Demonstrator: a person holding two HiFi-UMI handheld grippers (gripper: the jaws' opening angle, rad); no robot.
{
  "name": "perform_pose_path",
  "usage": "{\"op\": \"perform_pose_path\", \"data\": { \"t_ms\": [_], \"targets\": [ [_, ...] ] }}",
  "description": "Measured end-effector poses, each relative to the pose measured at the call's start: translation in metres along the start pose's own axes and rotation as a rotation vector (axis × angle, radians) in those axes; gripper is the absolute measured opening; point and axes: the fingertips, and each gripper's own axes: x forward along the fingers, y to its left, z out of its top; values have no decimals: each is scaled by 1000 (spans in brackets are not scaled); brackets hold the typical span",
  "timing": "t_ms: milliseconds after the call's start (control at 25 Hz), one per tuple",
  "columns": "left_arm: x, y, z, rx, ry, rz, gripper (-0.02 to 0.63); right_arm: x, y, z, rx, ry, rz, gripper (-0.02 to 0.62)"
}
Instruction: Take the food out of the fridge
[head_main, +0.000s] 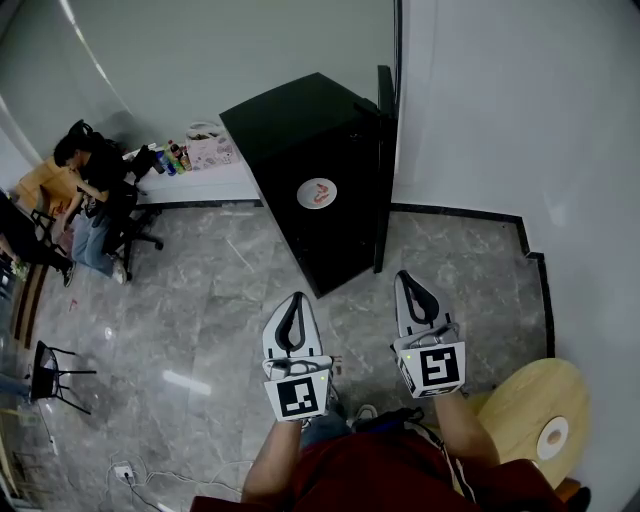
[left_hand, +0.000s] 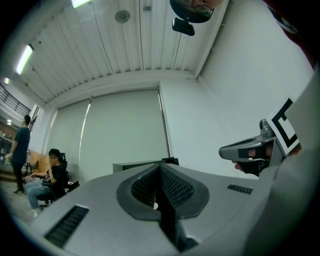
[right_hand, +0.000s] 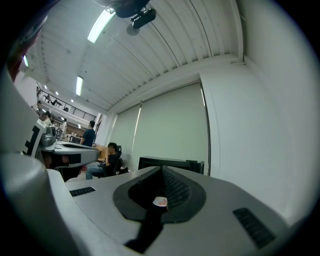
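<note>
A low black fridge (head_main: 315, 165) stands against the white wall ahead, its door at the right side, with a white and red plate (head_main: 317, 193) on its top. Its top edge shows beyond the jaws in the left gripper view as a dark box (left_hand: 142, 164), and in the right gripper view too (right_hand: 170, 162). My left gripper (head_main: 294, 300) and right gripper (head_main: 410, 279) are held side by side a short way in front of the fridge, both pointing at it. Both are shut with nothing between the jaws. No food is visible.
A round wooden stool (head_main: 535, 405) with a white roll stands at my lower right. A white wall (head_main: 500, 100) runs along the right. At the left a seated person (head_main: 95, 190) sits by a white table (head_main: 200, 180) with bottles. A black chair (head_main: 55, 372) stands at the far left.
</note>
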Motion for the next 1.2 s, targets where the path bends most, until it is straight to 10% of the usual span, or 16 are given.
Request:
{"op": "perform_pose_path", "data": {
  "t_ms": [1200],
  "targets": [
    [161,69,-15,-56,-41,-193,14,169,3,11,-65,-8,-110,23]
  ]
}}
